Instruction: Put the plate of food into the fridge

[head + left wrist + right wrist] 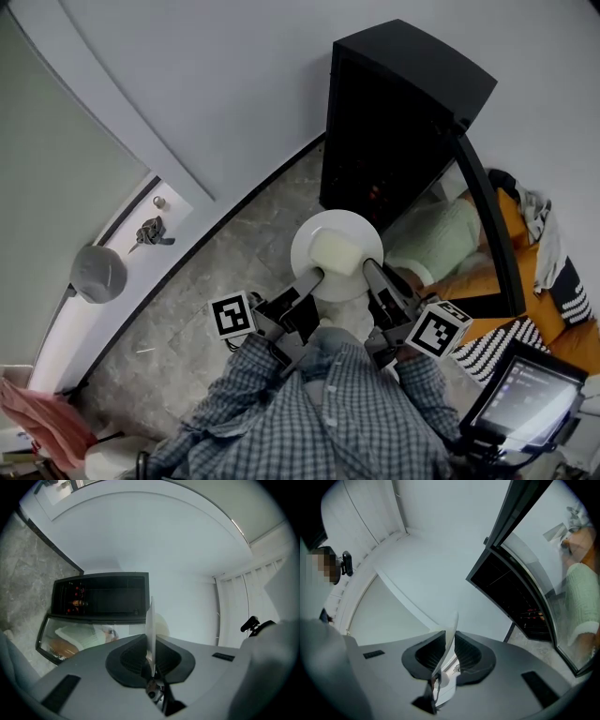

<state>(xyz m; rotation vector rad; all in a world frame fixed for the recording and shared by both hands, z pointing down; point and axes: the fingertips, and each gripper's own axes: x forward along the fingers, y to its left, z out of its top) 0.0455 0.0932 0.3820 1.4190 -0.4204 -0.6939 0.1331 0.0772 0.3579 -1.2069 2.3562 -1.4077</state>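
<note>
A white plate [307,246] carrying a pale block of food [339,251] hangs level in front of a small black fridge [394,112], whose glass door [489,225] stands swung open to the right. My left gripper [314,278] is shut on the plate's near-left rim, and my right gripper [374,273] on its near-right rim. The left gripper view has the plate rim [151,618] edge-on between the pads of the left gripper [151,644], the fridge [101,597] beyond. The right gripper view shows the rim [452,627] pinched in the right gripper [446,649], the fridge [511,592] ahead.
A white room door with keys in its lock [150,231] and a round grey object [97,273] lie to the left. A lit screen [527,398] and orange and striped fabric [548,272] sit at the right. Pink cloth [37,412] is at the lower left. The floor is marbled stone.
</note>
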